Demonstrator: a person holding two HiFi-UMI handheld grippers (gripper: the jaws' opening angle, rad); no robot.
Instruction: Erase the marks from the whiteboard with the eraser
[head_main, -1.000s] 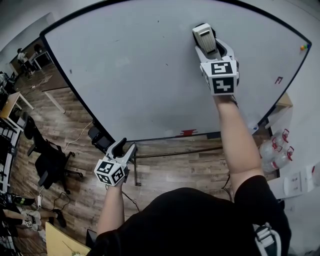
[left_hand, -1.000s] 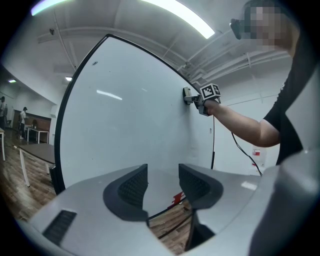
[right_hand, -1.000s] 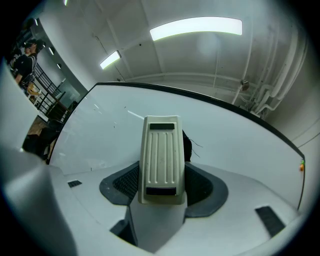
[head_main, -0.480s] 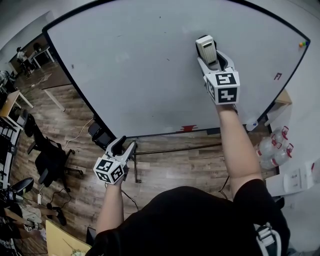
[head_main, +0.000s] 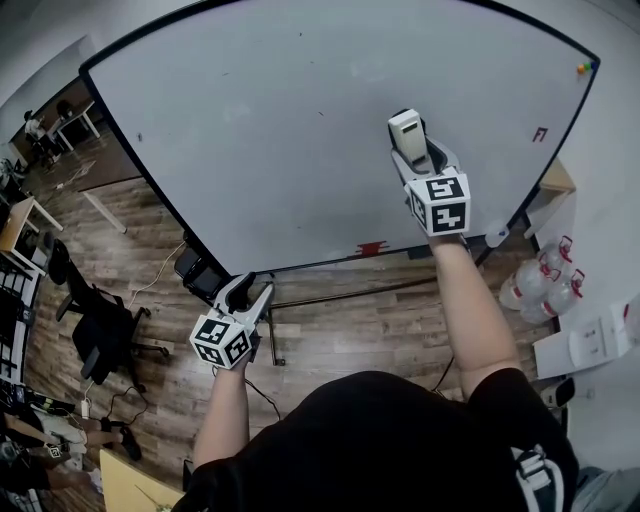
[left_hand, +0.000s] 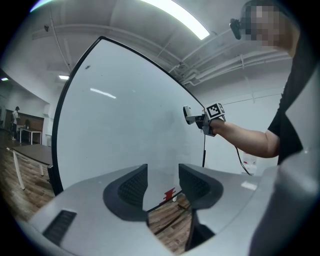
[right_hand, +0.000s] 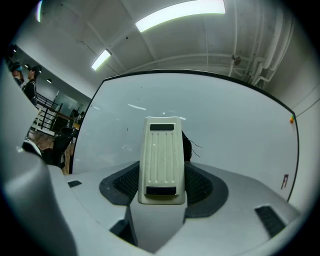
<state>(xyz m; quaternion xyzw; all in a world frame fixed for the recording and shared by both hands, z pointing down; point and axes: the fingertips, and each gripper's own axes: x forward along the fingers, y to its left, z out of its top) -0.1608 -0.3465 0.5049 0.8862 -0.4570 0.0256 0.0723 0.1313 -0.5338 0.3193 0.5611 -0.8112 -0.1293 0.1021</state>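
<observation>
Whiteboard (head_main: 270, 130): upright, it fills most of the head view. Nearly all of its face reads clean, so we judge the wiping step to be well along but not finished.

Right gripper (head_main: 424, 160): raised to the board's right half. Its jaws are clamped on the eraser, one pad on each long side.

Left gripper (left_hand: 162, 182): held low, off the board's lower edge and well apart from the work. Its jaws are spread with nothing between them; only board and floor show through the gap. We judge it idle in this step.

Eraser (right_hand: 161, 160): cream, ribbed back toward the camera, pointing up the board from the jaws. It sits at the board face, but we cannot confirm contact from these views.

Scribble (right_hand: 192, 146): a dark patch with thin strokes, showing just past the eraser's right edge in the right gripper view. We take it for the mark now being worked.

Red mark (head_main: 540, 133): small, near the board's right edge, well apart from the eraser.

Next move, as we judge it: press the pad flat and sweep right across the scribble, then carry on to the red mark. Keep the clamp firm so the eraser does not twist.
</observation>
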